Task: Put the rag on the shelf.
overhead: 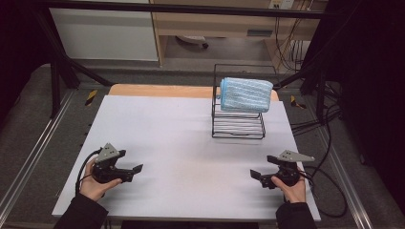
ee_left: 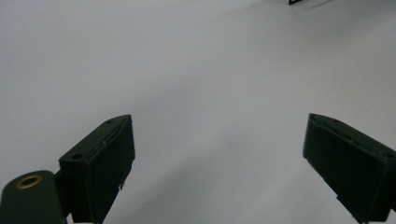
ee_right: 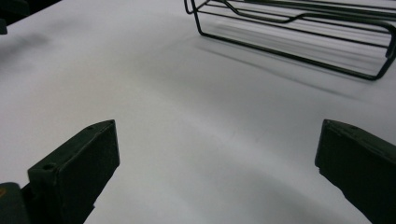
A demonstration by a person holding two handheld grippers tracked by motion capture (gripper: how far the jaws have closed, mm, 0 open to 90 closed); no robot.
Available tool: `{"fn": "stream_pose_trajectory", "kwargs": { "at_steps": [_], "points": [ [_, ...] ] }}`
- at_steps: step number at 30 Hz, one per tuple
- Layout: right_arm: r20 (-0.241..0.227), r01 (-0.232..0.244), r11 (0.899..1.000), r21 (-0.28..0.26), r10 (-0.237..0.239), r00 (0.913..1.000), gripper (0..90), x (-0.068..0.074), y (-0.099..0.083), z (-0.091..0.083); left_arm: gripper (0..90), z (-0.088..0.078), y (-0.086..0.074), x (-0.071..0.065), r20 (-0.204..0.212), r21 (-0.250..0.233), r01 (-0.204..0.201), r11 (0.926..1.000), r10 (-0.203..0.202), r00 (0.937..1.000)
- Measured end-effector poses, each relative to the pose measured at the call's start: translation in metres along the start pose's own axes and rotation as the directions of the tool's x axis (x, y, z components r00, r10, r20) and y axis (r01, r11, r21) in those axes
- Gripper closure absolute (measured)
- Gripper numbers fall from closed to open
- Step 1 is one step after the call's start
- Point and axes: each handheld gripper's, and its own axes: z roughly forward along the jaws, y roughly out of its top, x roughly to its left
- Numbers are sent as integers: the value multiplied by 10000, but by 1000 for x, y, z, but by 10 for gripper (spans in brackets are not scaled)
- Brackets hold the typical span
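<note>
Both claws idle low near the table (overhead: 157, 129), likely a rest pose. Left gripper (overhead: 135, 171) jaws spread wide, empty; right gripper (overhead: 256, 175) same, wide and empty. Blue towel (overhead: 245, 94) sits well ahead of the right claw, draped over a black wire rack (overhead: 238, 128). Looks folded, hard to tell. Bare surface between, nothing blocking; rack wires (ee_right: 299, 44) might snag.

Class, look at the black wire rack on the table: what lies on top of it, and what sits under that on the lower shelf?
A folded blue cloth lies on top of the wire rack. The lower shelf's visible wires look bare; the part beneath the cloth is covered.
</note>
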Motion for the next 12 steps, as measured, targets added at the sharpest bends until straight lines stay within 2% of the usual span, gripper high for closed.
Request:
{"fn": "stream_pose_trajectory", "kwargs": {
  "at_steps": [5,12],
  "points": [
    [19,-18,9999,169,18,10000,5,-1,-8,-2,93,-3,-12,4,64,-3,29,10000,-29,10000],
    [90,52,9992,394,-55,9999,6,0,-10,0,93,-2,-16,4,92,34,29,10000,-30,10000]
  ]
}}
